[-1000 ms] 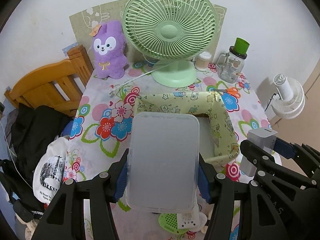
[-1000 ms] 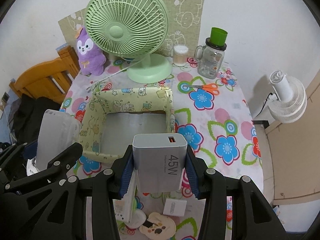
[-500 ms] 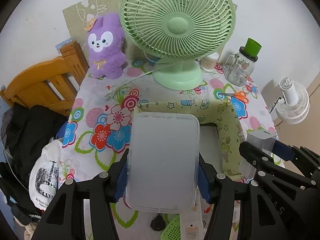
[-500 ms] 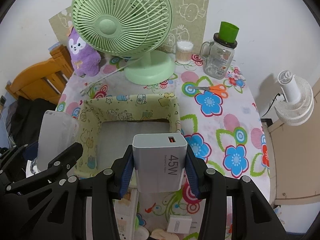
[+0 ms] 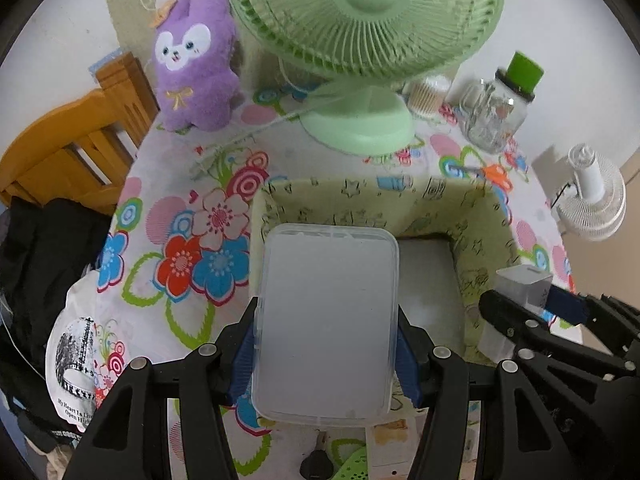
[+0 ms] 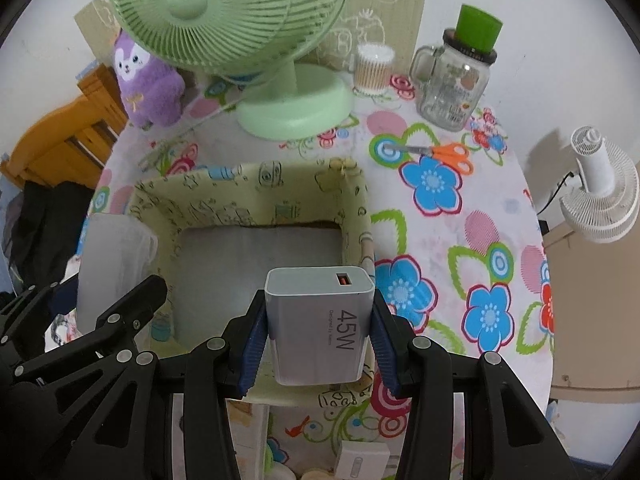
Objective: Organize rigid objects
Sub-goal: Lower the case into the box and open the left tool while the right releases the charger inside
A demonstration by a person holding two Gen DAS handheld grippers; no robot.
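The left gripper (image 5: pixel 326 350) is clamped on a translucent plastic box (image 5: pixel 326 320), its blue pads (image 5: pixel 244 364) pressing the box's two long sides. The right gripper (image 6: pixel 318 346) pinches a grey 45W charger block (image 6: pixel 320 320) between its blue pads (image 6: pixel 382 354), port face pointing away from the camera. Both held items hang above a yellow-green fabric storage bin (image 6: pixel 252 194) with cartoon print: the plastic box over its left wall and left part of the interior, the charger block over its near right corner. The bin interior visible between them shows a bare grey floor (image 6: pixel 256 256). The bin rests on a table with a floral tablecloth (image 6: pixel 436 216). Behind the bin stands a green desk fan (image 6: pixel 240 20), its base (image 6: pixel 294 108) just beyond the far wall. A purple plush toy (image 5: pixel 192 60) sits to the fan's left. To the fan's right stand a cotton swab container (image 6: pixel 374 68) and a glass jar mug with a green lid (image 6: pixel 456 76). Orange-handled scissors (image 6: pixel 440 154) lie in front of the mug, near the bin's far right corner. A white floor fan (image 6: pixel 600 192) stands beyond the table's right edge, and a wooden chair (image 5: pixel 68 148) stands at its left. Small items lie below the grippers on the near table edge, too obscured to identify.
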